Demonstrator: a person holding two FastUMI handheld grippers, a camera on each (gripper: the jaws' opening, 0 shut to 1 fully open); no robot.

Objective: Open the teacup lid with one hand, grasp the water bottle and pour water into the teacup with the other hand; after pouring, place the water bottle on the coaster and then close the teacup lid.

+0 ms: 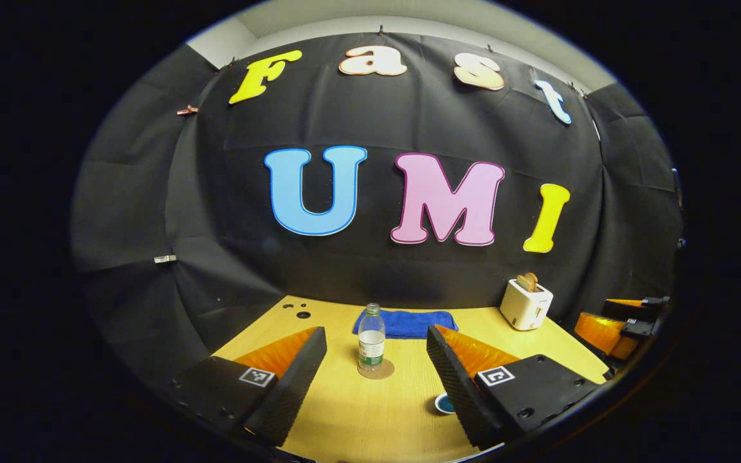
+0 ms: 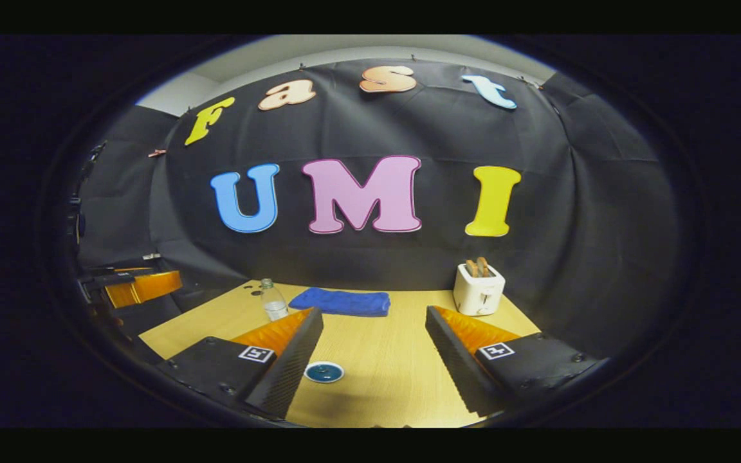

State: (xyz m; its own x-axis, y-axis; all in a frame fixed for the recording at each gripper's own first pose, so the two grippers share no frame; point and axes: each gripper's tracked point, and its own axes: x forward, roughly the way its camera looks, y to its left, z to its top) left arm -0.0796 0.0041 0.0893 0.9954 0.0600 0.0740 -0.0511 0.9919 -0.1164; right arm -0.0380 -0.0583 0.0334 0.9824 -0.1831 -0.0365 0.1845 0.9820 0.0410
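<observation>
A clear water bottle (image 1: 371,339), partly filled, stands upright on a round brown coaster (image 1: 383,371) in the middle of the wooden table. My left gripper (image 1: 375,334) is open, back from the bottle, which shows between its fingers. The teacup (image 1: 442,404), white-rimmed with a blue top, peeks out beside the right finger (image 1: 457,379). In the right gripper view the teacup (image 2: 324,372) sits low by the left finger (image 2: 290,360), with the bottle (image 2: 273,301) farther back on the left. My right gripper (image 2: 374,315) is open and holds nothing.
A folded blue cloth (image 1: 406,323) lies at the back of the table (image 1: 370,418) against the wall. A white toaster (image 1: 525,303) with toast in it stands at the back right. The other gripper (image 1: 621,325) hangs off the table's right side.
</observation>
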